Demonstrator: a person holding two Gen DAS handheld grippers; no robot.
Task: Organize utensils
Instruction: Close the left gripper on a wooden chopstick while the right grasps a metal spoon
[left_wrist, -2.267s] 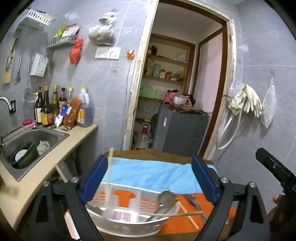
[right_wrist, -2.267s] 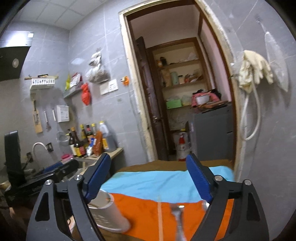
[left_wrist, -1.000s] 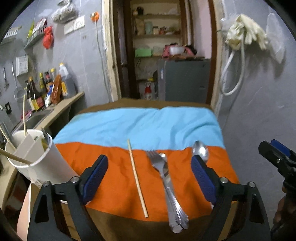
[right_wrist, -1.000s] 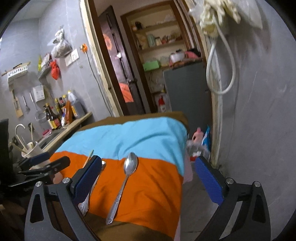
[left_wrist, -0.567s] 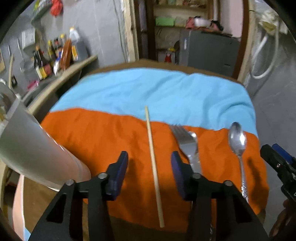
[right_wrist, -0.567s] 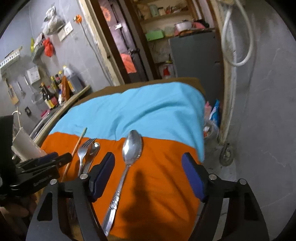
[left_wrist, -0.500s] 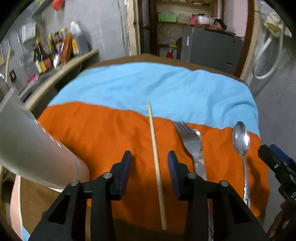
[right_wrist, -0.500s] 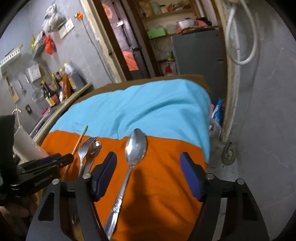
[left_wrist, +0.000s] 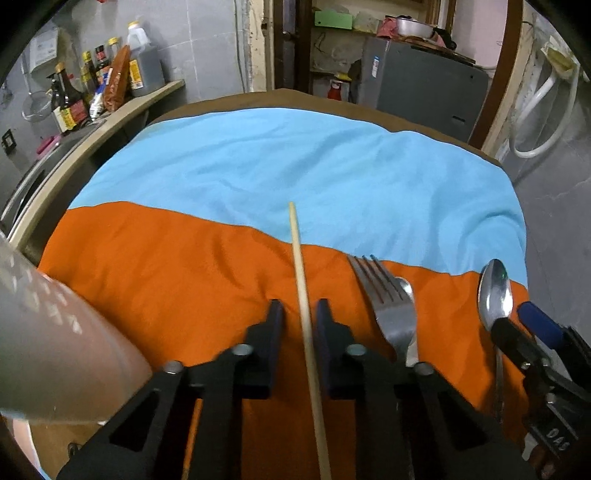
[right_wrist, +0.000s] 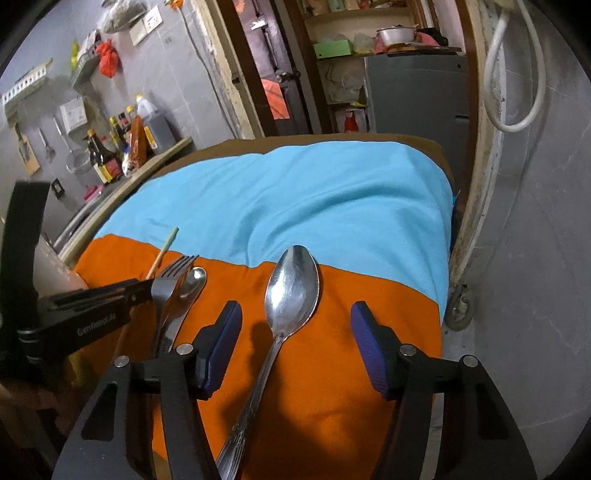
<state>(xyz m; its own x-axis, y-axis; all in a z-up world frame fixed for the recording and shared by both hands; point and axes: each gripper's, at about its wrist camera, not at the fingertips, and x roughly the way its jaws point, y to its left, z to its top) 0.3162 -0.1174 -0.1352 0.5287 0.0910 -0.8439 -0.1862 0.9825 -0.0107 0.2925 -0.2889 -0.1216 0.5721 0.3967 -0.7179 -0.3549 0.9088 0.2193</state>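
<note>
A wooden chopstick (left_wrist: 303, 295) lies on the orange cloth (left_wrist: 166, 273). My left gripper (left_wrist: 299, 314) straddles it with the jaws narrowed close on either side, a small gap still showing. A fork (left_wrist: 391, 306) over a small spoon (left_wrist: 406, 288) lies just to its right. A large spoon (right_wrist: 291, 291) lies further right; my right gripper (right_wrist: 295, 332) is open around its neck, jaws wide apart. The spoon also shows in the left wrist view (left_wrist: 495, 291). A white utensil holder (left_wrist: 55, 350) stands at the left.
A blue cloth (left_wrist: 295, 158) covers the far half of the table. A counter with sauce bottles (left_wrist: 107, 85) and a sink is at the left. A doorway with a grey cabinet (left_wrist: 421, 85) lies beyond. The table's right edge drops to a wall.
Both grippers have lowered toward the table. The left jaws have narrowed around the chopstick. The right jaws have narrowed somewhat around the large spoon.
</note>
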